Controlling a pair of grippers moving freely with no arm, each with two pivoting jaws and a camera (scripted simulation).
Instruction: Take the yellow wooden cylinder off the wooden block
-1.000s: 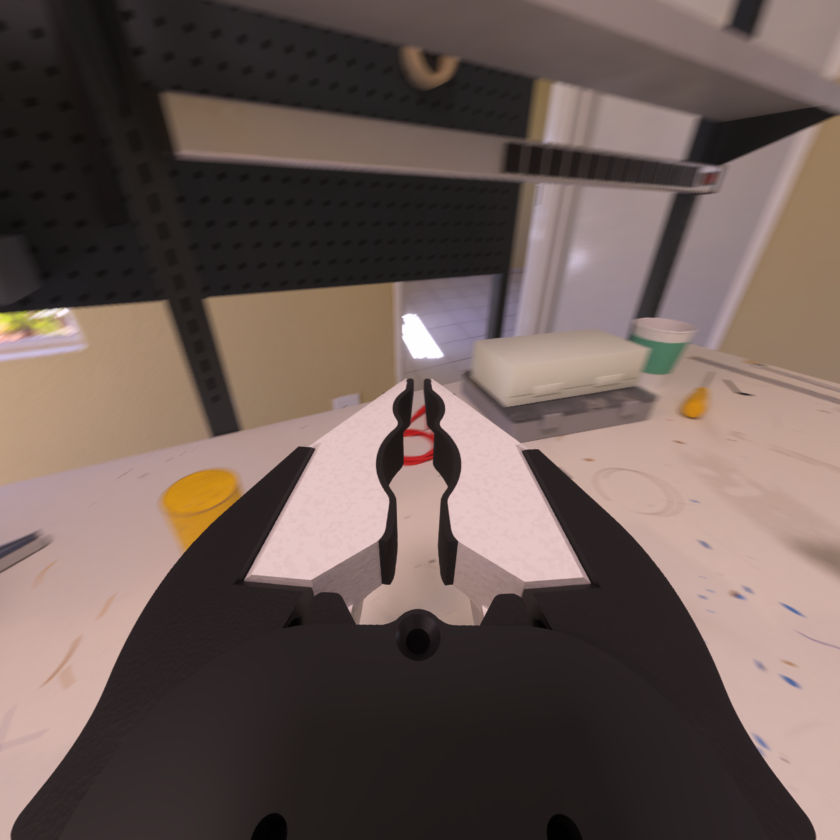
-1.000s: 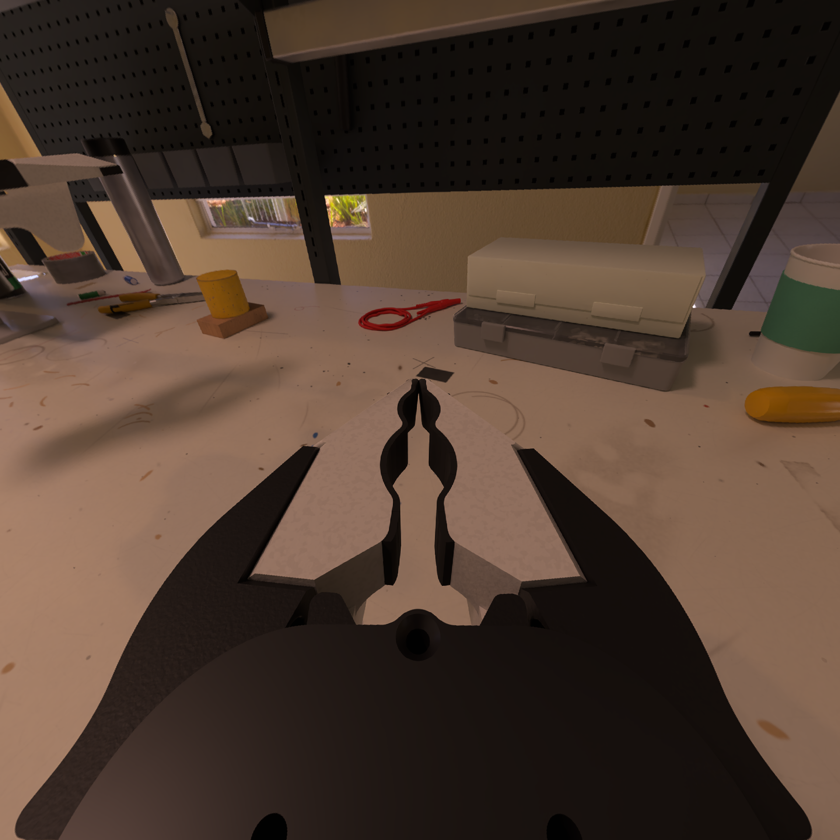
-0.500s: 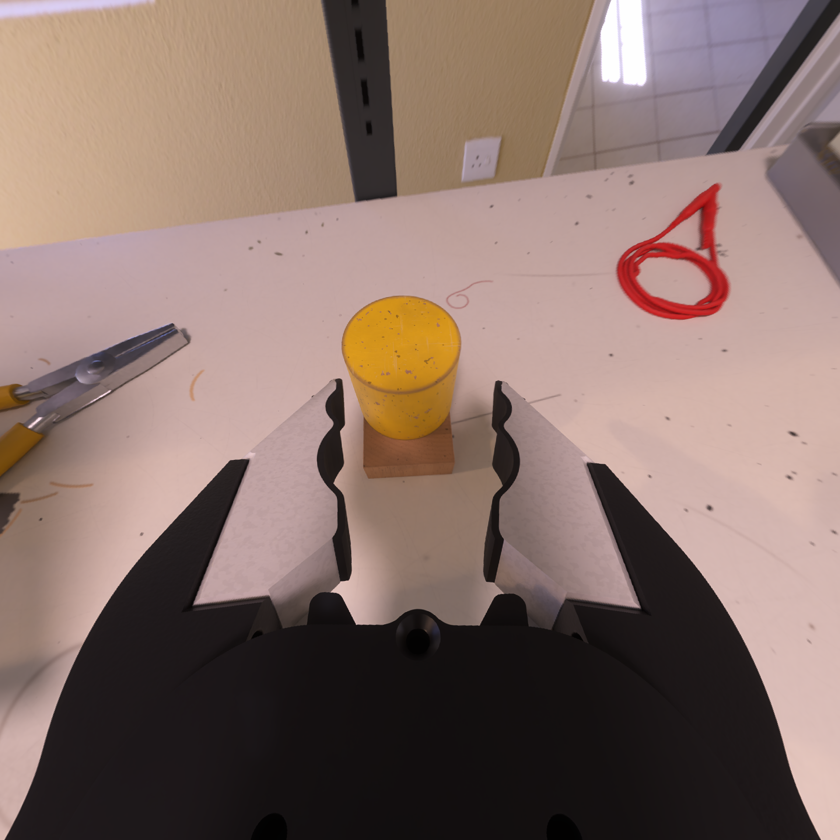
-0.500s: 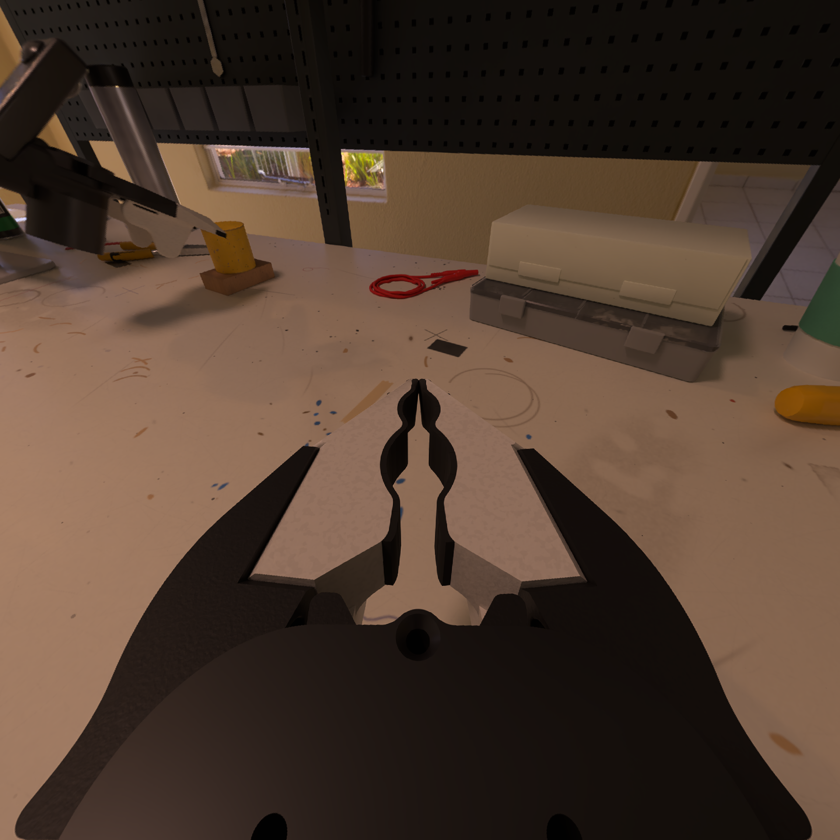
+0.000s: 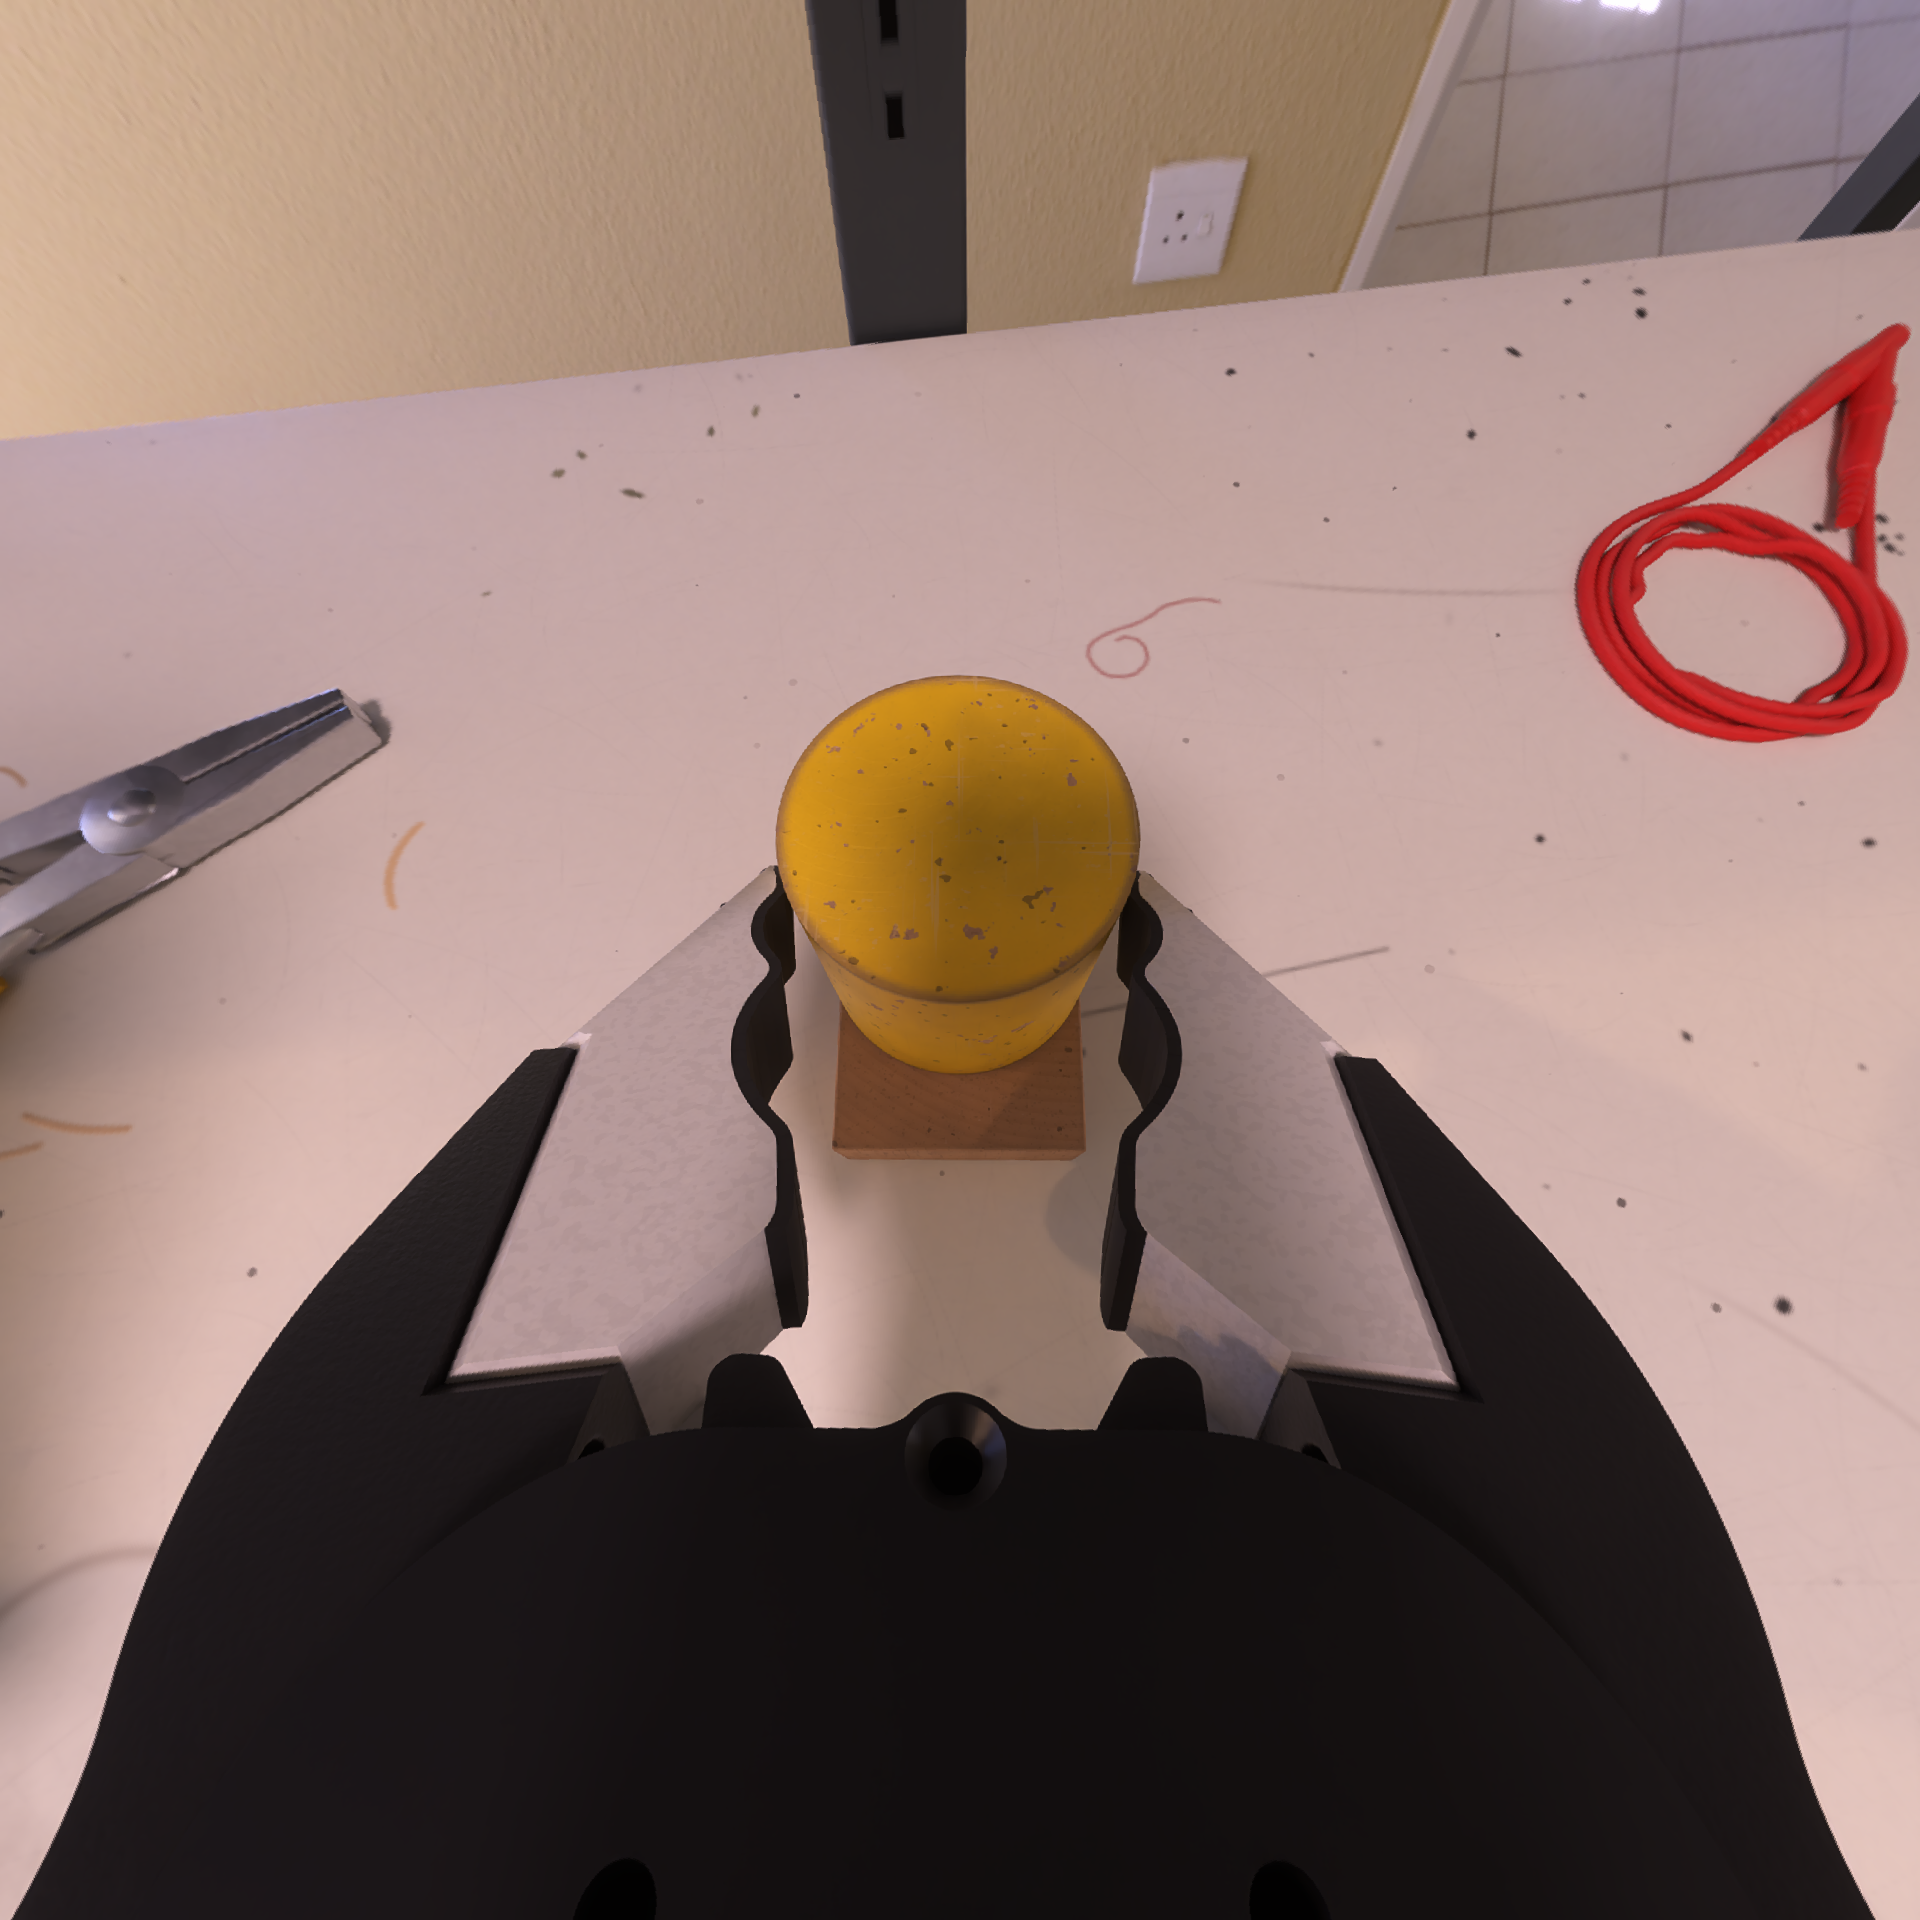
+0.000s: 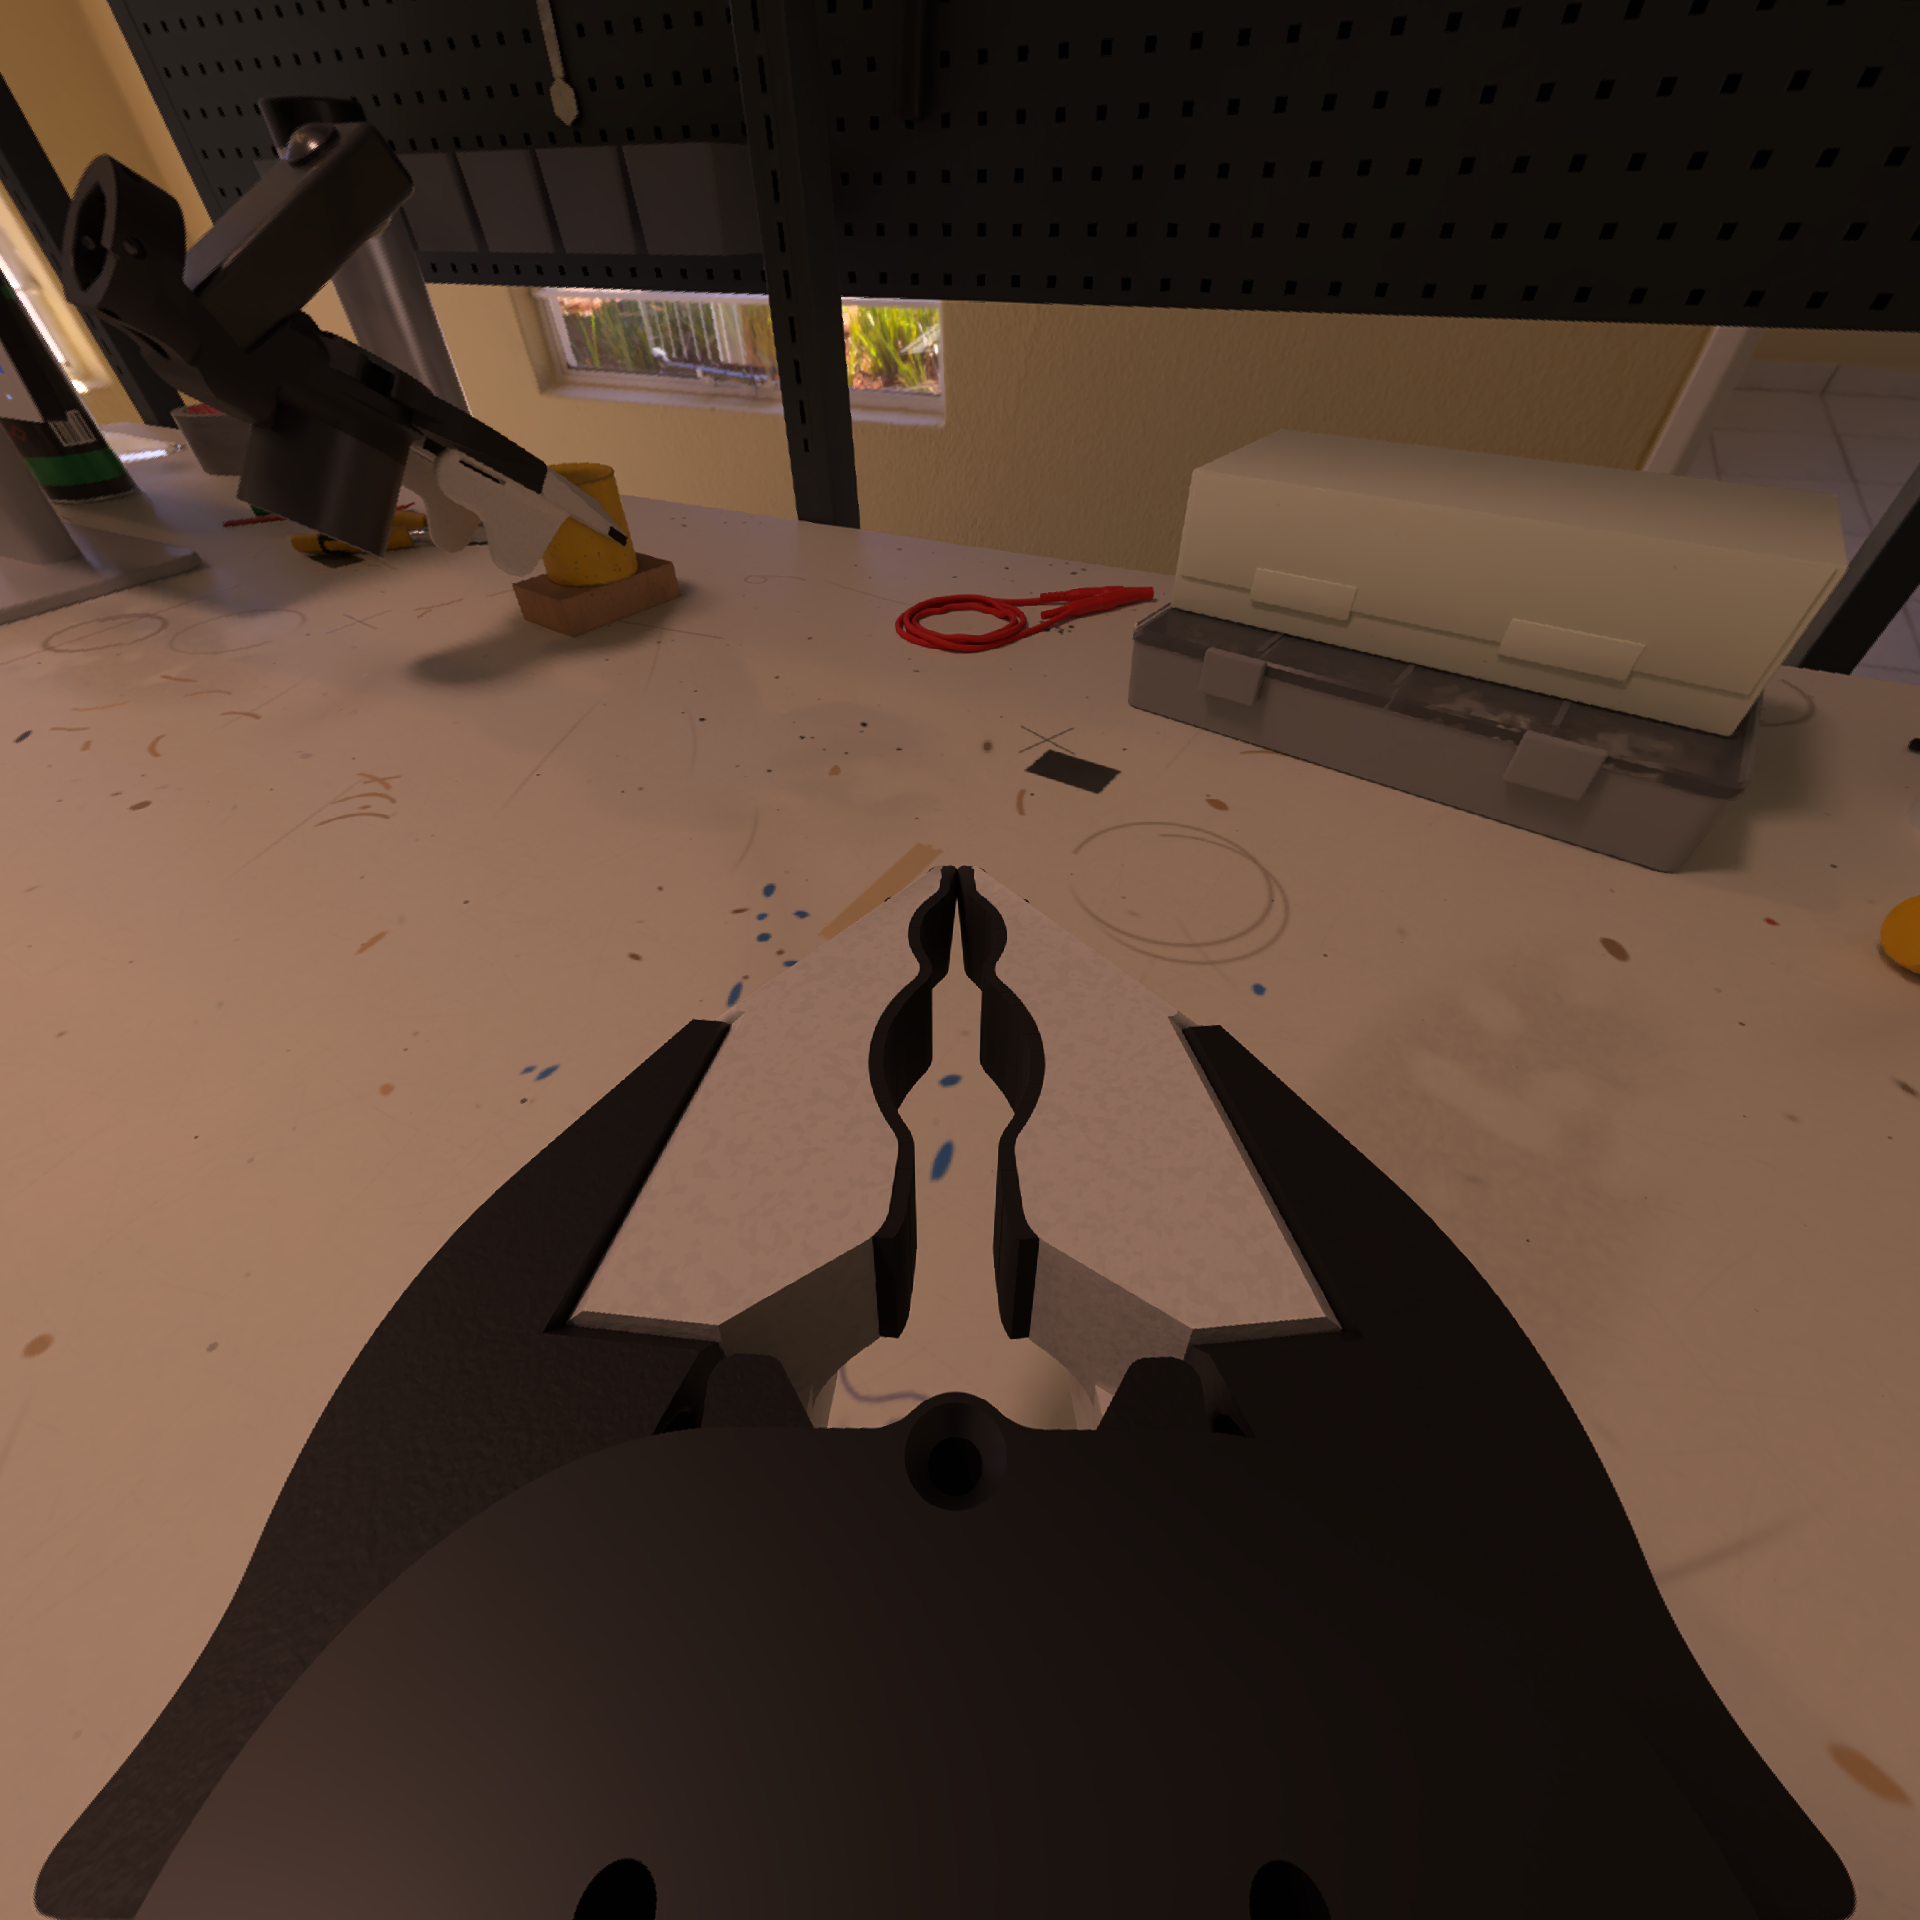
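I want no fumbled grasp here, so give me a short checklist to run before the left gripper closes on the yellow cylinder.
1. Yellow cylinder centred between the left gripper jaws: ok.
2. Jaws open wide enough: ok.
3. Cylinder upright on the wooden block: ok.
4. Jaws above the block, not around it: ok.
5. Pliers and red cable clear of the grasp: ok.
6. Pads touching the cylinder: cannot tell.

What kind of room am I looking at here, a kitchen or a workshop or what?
Most likely a workshop or hobby bench. A black pegboard backs a stained, paint-flecked worktable, and tools lie about: pliers, a coiled red test lead and a latched parts case.
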